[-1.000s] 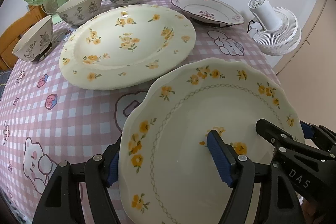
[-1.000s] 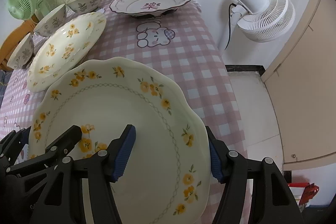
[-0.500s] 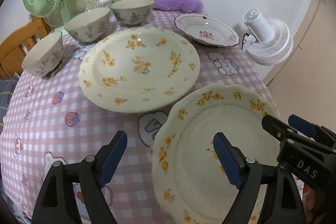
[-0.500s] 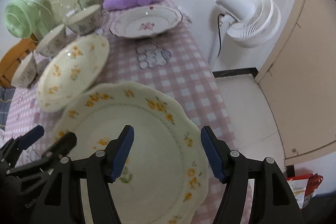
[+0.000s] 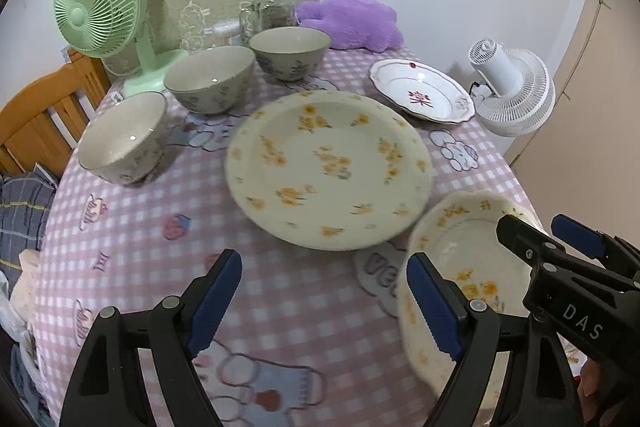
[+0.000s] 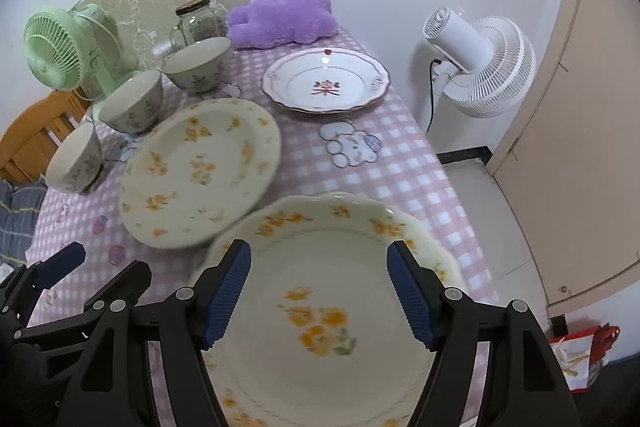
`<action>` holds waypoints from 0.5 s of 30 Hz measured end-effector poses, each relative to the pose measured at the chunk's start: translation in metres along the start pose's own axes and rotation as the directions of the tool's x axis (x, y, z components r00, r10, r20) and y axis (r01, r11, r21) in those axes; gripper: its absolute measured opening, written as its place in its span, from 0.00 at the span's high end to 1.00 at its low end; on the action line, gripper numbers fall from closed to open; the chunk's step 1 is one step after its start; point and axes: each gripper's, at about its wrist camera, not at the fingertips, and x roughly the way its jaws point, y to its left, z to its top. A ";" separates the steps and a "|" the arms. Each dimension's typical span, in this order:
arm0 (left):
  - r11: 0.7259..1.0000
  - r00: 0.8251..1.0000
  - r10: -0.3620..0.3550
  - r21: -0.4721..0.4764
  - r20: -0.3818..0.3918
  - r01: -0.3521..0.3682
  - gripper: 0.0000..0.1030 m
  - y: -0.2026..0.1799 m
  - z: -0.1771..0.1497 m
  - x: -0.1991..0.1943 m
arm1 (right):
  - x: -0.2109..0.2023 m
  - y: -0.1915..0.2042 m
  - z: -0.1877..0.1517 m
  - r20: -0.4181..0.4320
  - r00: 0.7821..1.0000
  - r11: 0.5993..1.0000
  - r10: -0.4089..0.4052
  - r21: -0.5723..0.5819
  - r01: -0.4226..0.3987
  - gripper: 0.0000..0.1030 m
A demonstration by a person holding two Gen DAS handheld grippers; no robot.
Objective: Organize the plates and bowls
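Two grippers: left gripper (image 5: 324, 301) wide, empty; right gripper (image 6: 320, 293) opening, empty
next: regrip scalloped cream yellow-flower plate (image 6: 332, 311) rim squarely, stack centred on round cream floral plate (image 6: 200, 171)

I note cream plates (image 6: 200, 167) with yellow flowers, a white plate (image 6: 326, 85) with red motif, grey-green leaf-print bowls (image 5: 210, 79), a pink-and-white checked cloth (image 5: 132, 251) over the desk, a mint fan (image 5: 100, 15), a purple cushion (image 6: 280, 19).

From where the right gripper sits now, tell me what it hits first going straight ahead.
Most likely the scalloped yellow-flower plate: it fills the gap between the right gripper's opening jaws, untouched. Depth is unclear.
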 end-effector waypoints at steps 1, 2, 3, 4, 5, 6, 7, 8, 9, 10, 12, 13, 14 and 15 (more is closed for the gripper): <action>1.000 1.000 -0.007 -0.001 0.003 0.007 0.16 0.007 0.001 -0.001 | -0.002 0.004 0.001 0.004 1.000 1.000 -0.001 0.005 0.001 0.28; 1.000 1.000 -0.011 -0.004 0.002 0.011 0.16 0.012 0.003 -0.002 | -0.003 0.009 0.002 0.009 1.000 1.000 -0.001 0.009 0.000 0.28; 1.000 1.000 -0.017 -0.004 0.000 0.017 0.16 0.018 0.005 -0.003 | -0.005 0.016 0.003 0.017 1.000 1.000 -0.002 0.013 0.001 0.28; 1.000 1.000 -0.020 -0.002 -0.002 0.020 0.16 0.022 0.007 -0.003 | -0.007 0.021 0.004 0.021 1.000 1.000 -0.005 0.014 0.005 0.28; 1.000 1.000 -0.023 0.004 -0.002 0.023 0.16 0.028 0.009 -0.003 | -0.007 0.027 0.006 0.021 1.000 1.000 -0.010 0.015 0.009 0.28; 1.000 1.000 -0.021 0.011 -0.003 0.021 0.16 0.033 0.012 -0.002 | -0.007 0.034 0.009 0.017 1.000 1.000 -0.013 0.015 0.013 0.28; 1.000 1.000 -0.015 0.017 -0.013 0.016 0.16 0.037 0.017 0.000 | -0.007 0.039 0.011 0.016 1.000 1.000 -0.014 0.016 0.013 0.28; 1.000 1.000 -0.013 0.016 -0.022 0.014 0.16 0.041 0.021 0.001 | -0.006 0.043 0.013 0.020 1.000 1.000 -0.013 0.020 0.013 0.28; 1.000 1.000 -0.009 0.015 -0.019 0.009 0.16 0.045 0.026 0.001 | -0.006 0.048 0.017 0.023 1.000 1.000 -0.012 0.022 0.012 0.28; 1.000 1.000 0.001 0.020 -0.003 -0.001 0.16 0.048 0.032 0.000 | -0.005 0.051 0.020 0.028 1.000 1.000 -0.011 0.022 0.010 0.28; 1.000 1.000 0.009 0.019 0.006 -0.009 0.16 0.053 0.040 0.002 | -0.002 0.060 0.029 0.041 0.999 1.000 -0.021 0.022 0.020 0.28; 1.000 1.000 0.007 0.010 0.002 -0.007 0.16 0.055 0.045 0.005 | 0.000 0.063 0.034 0.043 0.999 0.999 -0.027 0.019 0.026 0.28; 1.000 1.000 0.005 -0.002 0.002 -0.005 0.16 0.058 0.052 0.009 | 0.002 0.065 0.040 0.043 0.999 0.999 -0.030 0.016 0.030 0.28; 1.000 1.000 0.010 -0.013 0.009 -0.010 0.16 0.059 0.057 0.012 | 0.006 0.067 0.048 0.043 0.999 1.000 -0.029 0.010 0.028 0.28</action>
